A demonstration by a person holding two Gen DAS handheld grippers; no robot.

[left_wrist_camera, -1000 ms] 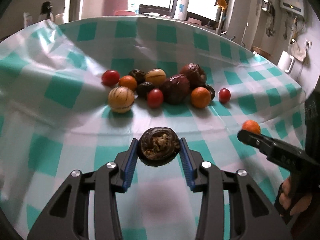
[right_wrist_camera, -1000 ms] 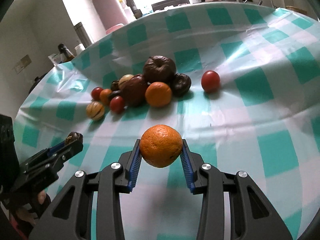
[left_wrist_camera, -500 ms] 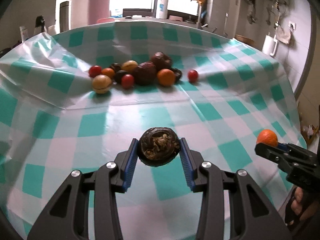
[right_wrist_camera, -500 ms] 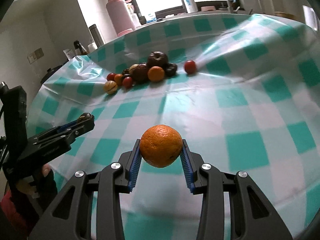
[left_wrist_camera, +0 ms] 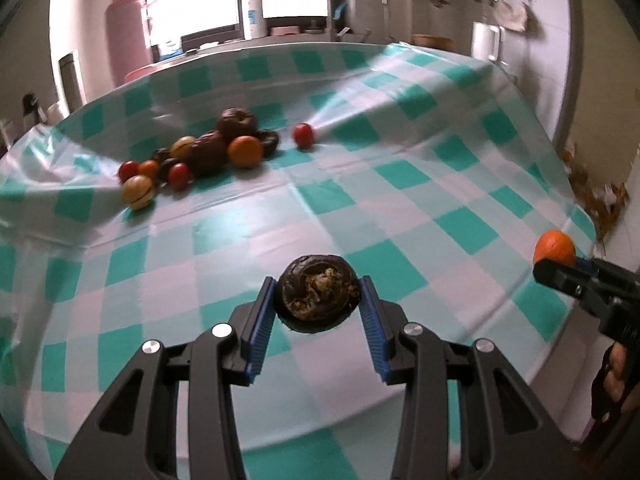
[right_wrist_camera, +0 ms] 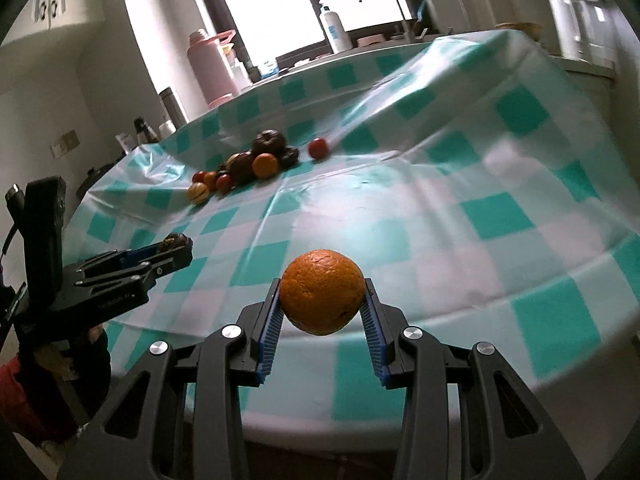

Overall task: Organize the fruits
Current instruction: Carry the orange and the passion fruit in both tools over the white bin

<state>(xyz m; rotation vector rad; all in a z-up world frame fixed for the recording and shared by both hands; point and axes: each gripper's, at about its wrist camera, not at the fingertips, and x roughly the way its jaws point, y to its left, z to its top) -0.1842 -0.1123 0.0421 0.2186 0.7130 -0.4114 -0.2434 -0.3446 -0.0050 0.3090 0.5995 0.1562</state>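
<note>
My left gripper is shut on a dark brown wrinkled fruit and holds it above the near part of the checked table. My right gripper is shut on an orange above the table's front edge. In the left wrist view the orange shows at the far right. In the right wrist view the dark fruit shows at the left. A pile of fruit lies at the far left of the table; it also shows in the right wrist view.
A lone red tomato sits right of the pile. Behind the table are a pink flask, a white bottle and a window. The tablecloth is wrinkled and raised at the back.
Both grippers have pulled back from the fruit pile toward the table's front edge, each still holding its fruit. The pile now looks smaller and farther away.
</note>
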